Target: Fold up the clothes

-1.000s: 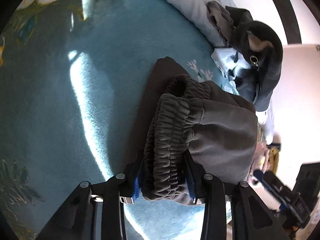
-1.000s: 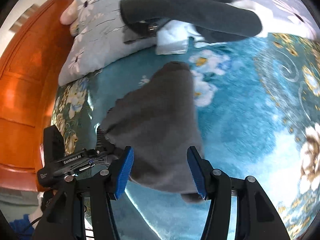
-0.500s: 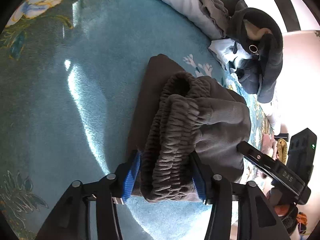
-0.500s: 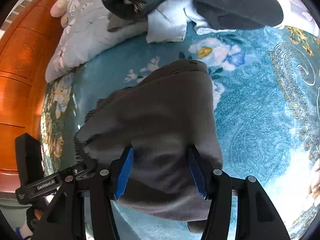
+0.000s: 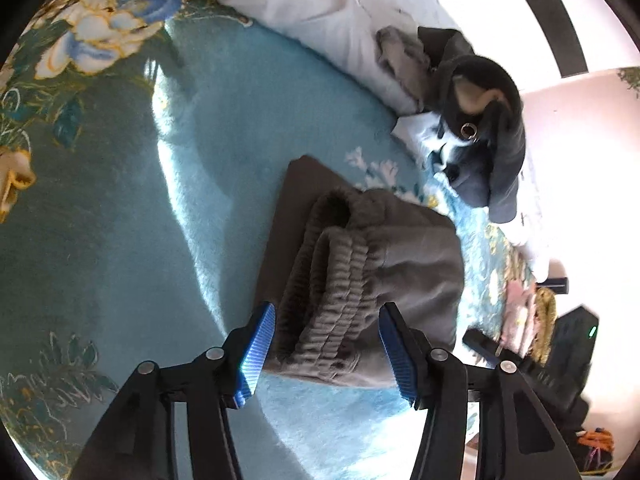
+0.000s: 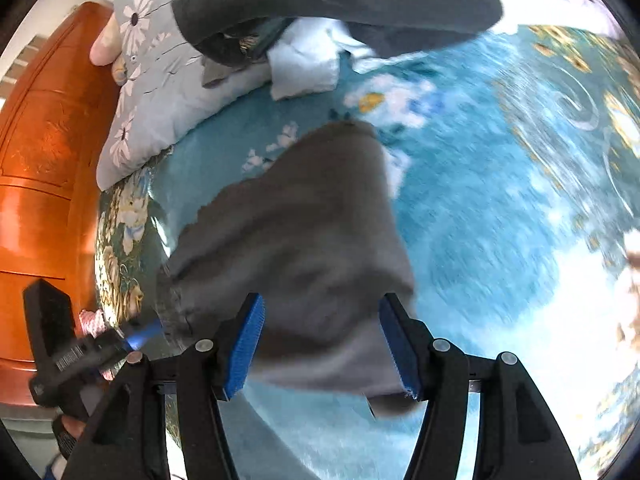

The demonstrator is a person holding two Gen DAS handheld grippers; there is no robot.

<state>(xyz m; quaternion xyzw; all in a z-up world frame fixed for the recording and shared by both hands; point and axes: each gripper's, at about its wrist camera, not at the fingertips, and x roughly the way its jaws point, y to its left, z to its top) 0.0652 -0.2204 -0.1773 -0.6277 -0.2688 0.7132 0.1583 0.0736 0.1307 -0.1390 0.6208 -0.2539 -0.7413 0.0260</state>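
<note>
Folded grey sweatpants point(image 5: 360, 272) lie on the teal floral bedspread point(image 5: 120, 220), ribbed waistband toward the left wrist camera. My left gripper point(image 5: 326, 354) is open, its blue pads either side of the waistband and clear of it. In the right wrist view the same pants point(image 6: 296, 248) lie flat and my right gripper point(image 6: 320, 346) is open over their near edge, holding nothing. The left gripper also shows in the right wrist view point(image 6: 80, 356) at the lower left.
A pile of dark and white clothes point(image 5: 472, 128) lies beyond the pants against a pale floral pillow point(image 6: 160, 96). An orange wooden headboard point(image 6: 36, 160) stands at the left. The right gripper's body point(image 5: 532, 364) shows at lower right in the left wrist view.
My left gripper has opened and let go of the waistband, which now lies on the bed. My right gripper has drawn back slightly from the pants, still open.
</note>
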